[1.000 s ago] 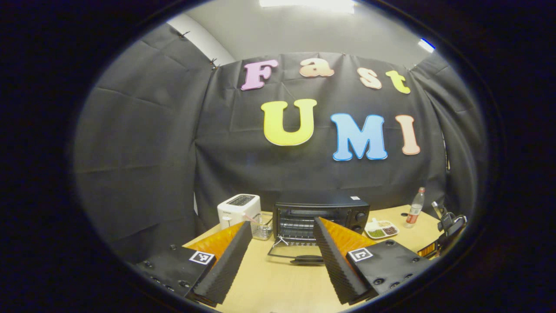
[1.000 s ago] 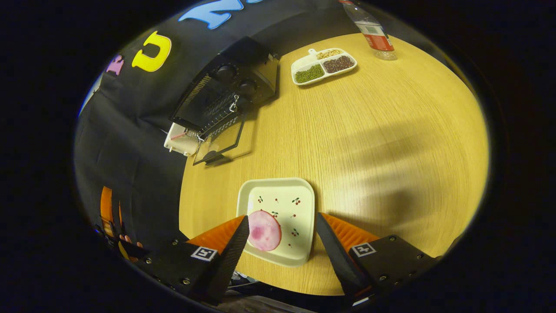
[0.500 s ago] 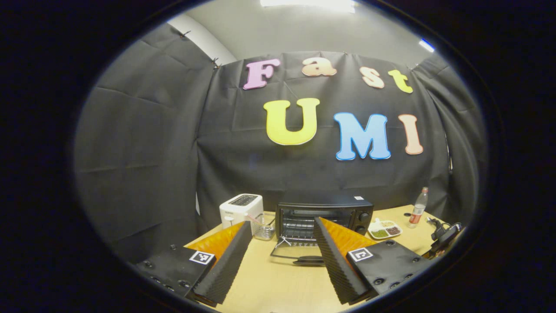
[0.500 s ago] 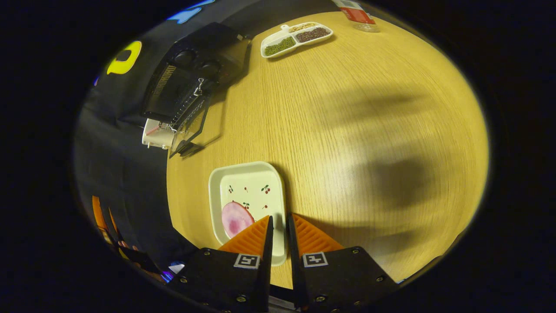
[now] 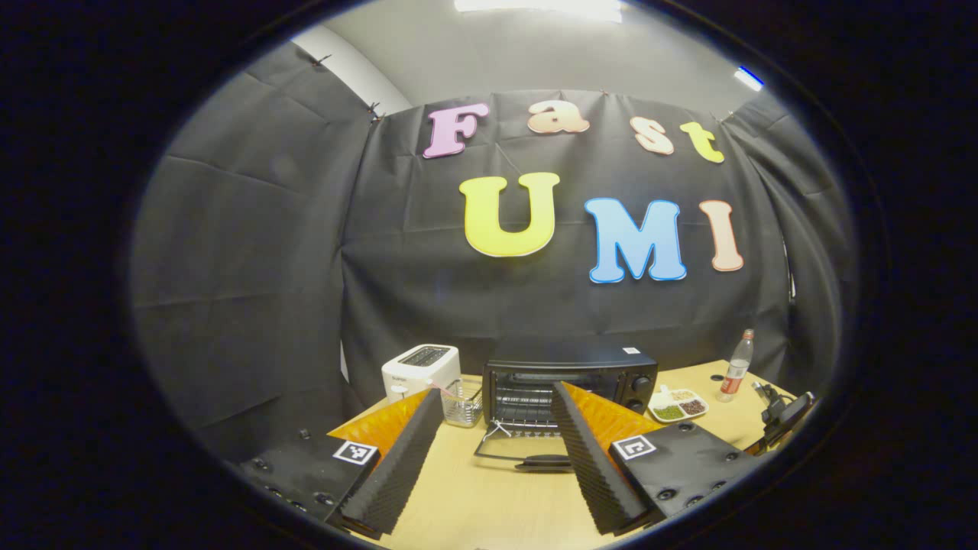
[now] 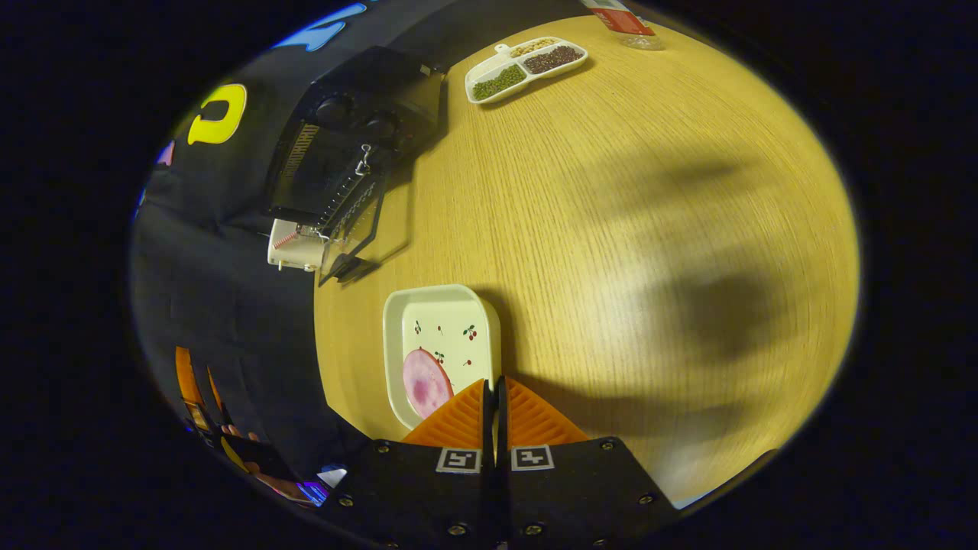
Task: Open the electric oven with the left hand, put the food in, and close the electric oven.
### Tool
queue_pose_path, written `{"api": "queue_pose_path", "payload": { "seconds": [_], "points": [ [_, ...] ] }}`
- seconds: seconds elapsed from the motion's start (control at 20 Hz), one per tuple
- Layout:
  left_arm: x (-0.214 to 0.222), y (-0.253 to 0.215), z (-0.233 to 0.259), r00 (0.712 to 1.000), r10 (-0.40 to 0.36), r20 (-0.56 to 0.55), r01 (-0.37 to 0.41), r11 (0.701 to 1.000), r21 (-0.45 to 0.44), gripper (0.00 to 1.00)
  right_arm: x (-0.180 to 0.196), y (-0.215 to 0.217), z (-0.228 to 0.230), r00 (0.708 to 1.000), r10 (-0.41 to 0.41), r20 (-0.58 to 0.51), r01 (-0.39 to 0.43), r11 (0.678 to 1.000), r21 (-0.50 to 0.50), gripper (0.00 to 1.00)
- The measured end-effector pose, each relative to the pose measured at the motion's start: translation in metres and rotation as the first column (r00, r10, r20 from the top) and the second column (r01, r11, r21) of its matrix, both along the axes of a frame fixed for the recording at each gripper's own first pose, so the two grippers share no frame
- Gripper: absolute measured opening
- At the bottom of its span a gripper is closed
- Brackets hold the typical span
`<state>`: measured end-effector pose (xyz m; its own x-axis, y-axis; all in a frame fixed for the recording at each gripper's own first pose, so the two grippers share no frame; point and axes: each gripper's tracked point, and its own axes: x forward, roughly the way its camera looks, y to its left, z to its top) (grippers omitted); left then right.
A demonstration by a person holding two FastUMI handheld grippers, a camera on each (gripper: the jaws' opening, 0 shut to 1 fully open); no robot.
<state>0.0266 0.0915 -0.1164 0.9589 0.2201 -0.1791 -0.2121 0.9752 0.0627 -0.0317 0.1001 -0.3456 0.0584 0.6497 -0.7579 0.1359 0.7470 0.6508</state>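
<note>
Right hand-held gripper (image 6: 494, 393) clenched on the near rim of the food plate (image 6: 441, 325). The open oven (image 6: 348, 153) lay ahead and to its left, door down. Left hand-held gripper (image 5: 493, 428) spread wide, facing the oven mouth.

The right gripper (image 6: 493, 397) pinches the near rim of the plate (image 6: 399, 336), pink food (image 6: 425, 382) just left of its fingers.
</note>
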Motion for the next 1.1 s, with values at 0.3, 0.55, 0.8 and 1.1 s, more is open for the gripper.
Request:
{"api": "queue_pose_path", "payload": {
  "seconds": [0.3, 0.55, 0.8, 1.1],
  "points": [
    [0.016, 0.005, 0.003, 1.000, 0.002, 0.002, -0.002, 1.000, -0.008, 0.96, 0.023, -0.022, 0.024, 0.995, -0.104, -0.002, 0.103, 0.990, 0.100, 0.00],
    [0.033, 0.025, -0.005, 1.000, 0.012, -0.001, -0.012, 1.000, -0.022, 0.96, 0.054, -0.057, 0.045, 0.969, -0.247, 0.031, 0.239, 0.957, 0.163, 0.00],
    [0.042, 0.052, -0.009, 1.000, 0.016, -0.001, -0.016, 1.000, -0.026, 0.96, 0.052, -0.053, 0.045, 0.925, -0.381, -0.008, 0.370, 0.894, 0.254, 0.00],
    [0.051, 0.088, -0.004, 1.000, 0.020, 0.005, -0.020, 1.000, -0.009, 0.96, 0.052, -0.028, 0.043, 0.850, -0.525, -0.034, 0.517, 0.820, 0.244, 0.00]
  ]
}}
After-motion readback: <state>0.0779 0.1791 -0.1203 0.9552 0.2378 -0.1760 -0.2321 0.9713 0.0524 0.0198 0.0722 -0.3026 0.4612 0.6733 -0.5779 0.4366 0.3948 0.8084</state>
